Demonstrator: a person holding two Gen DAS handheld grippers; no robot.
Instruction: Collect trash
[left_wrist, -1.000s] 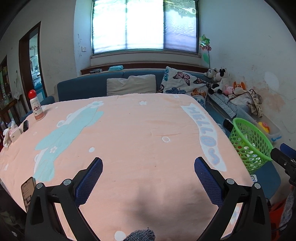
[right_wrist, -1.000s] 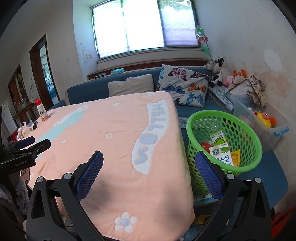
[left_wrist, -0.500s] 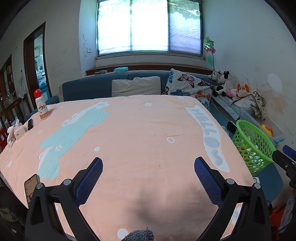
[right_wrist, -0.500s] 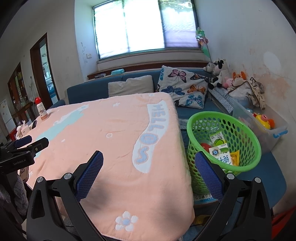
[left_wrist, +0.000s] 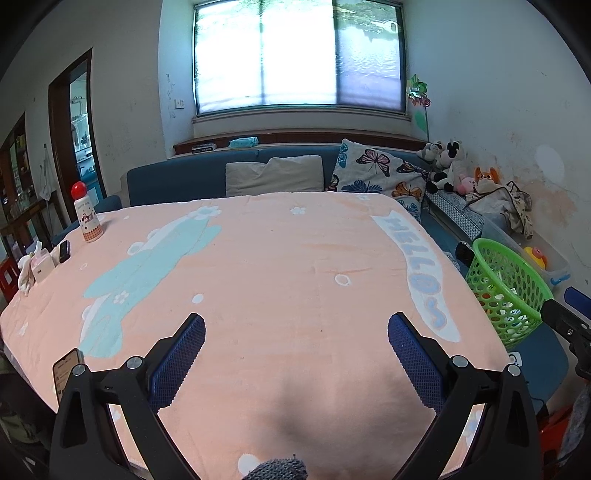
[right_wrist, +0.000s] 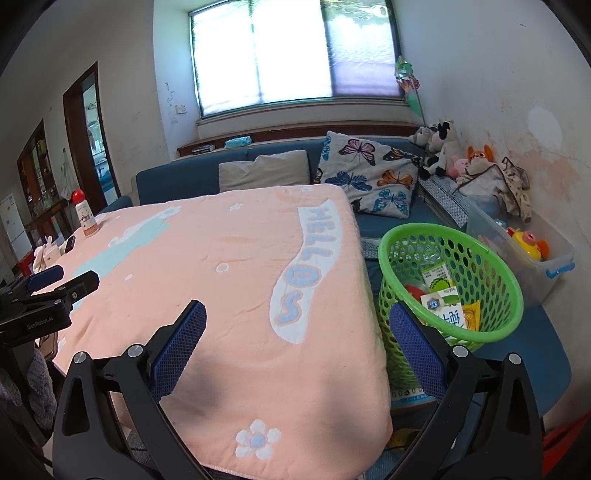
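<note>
A green plastic basket (right_wrist: 480, 254) stands on a blue seat right of the table and holds milk cartons (right_wrist: 443, 299), a yellow packet and a red item. It also shows in the left wrist view (left_wrist: 517, 273). My left gripper (left_wrist: 295, 332) is open and empty above the near edge of the pink-covered table (left_wrist: 280, 266). My right gripper (right_wrist: 295, 321) is open and empty over the table's near right corner, the basket just right of its right finger. The left gripper also shows at the left of the right wrist view (right_wrist: 51, 284).
At the table's left edge stand a red-capped bottle (left_wrist: 86, 214), a small tissue box (left_wrist: 40, 264) and a dark small device (left_wrist: 64, 251). A phone (left_wrist: 66, 369) lies at the near left corner. A blue sofa with cushions (left_wrist: 373, 173) and a clear toy bin (right_wrist: 535, 251) lie behind.
Both grippers have drawn back and risen slightly, so the table and basket look a little farther. Both stay open and empty.
</note>
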